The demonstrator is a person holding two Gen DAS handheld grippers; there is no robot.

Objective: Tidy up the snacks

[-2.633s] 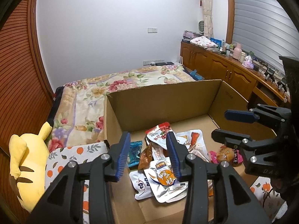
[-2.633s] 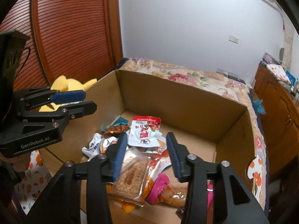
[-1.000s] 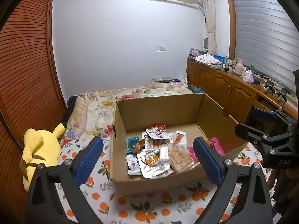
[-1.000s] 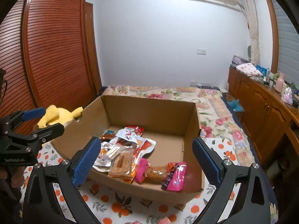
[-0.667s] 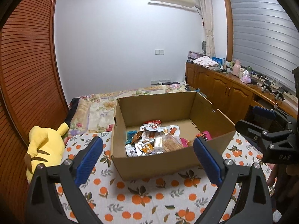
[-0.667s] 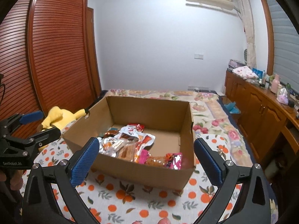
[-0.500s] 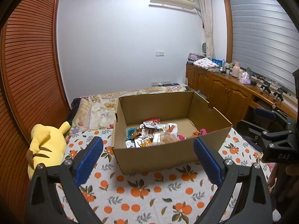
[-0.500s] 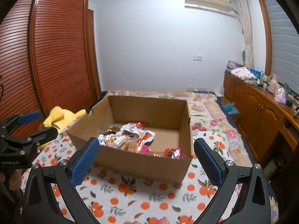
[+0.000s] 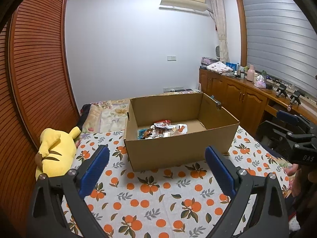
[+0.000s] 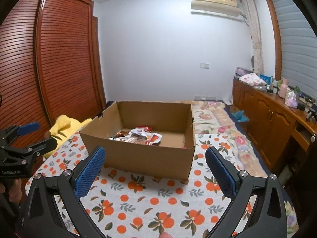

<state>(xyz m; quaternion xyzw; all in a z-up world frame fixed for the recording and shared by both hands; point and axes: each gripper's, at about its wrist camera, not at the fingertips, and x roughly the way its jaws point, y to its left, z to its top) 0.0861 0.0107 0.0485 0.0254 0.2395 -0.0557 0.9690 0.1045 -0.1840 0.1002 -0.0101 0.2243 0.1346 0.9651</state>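
Nearest the lens, my left tool (image 9: 156, 163) stands with its blue-padded fingers spread wide and nothing between them, above the white bedspread printed with oranges and green leaves (image 9: 150, 198). My right tool (image 10: 154, 165) is likewise spread wide and carries nothing, held over the same cover; in the left wrist view its black body appears at the right edge of the bed.

Beyond both tools, at the middle of the printed cover, sits the open brown cardboard box (image 9: 178, 150), upright, its near wall facing me. The assorted foil and plastic snack packets (image 9: 162, 130) lie in a loose heap on the box floor, toward its left half; the right half of the floor is bare cardboard. Single packets are too small to tell apart.

At the left edge of the bed, beside the box, lies a yellow plush toy (image 9: 54, 149) against the slatted red-brown wooden wardrobe doors (image 9: 37, 91). Farther off, a floral quilt (image 10: 214, 109) covers the far end of the bed.
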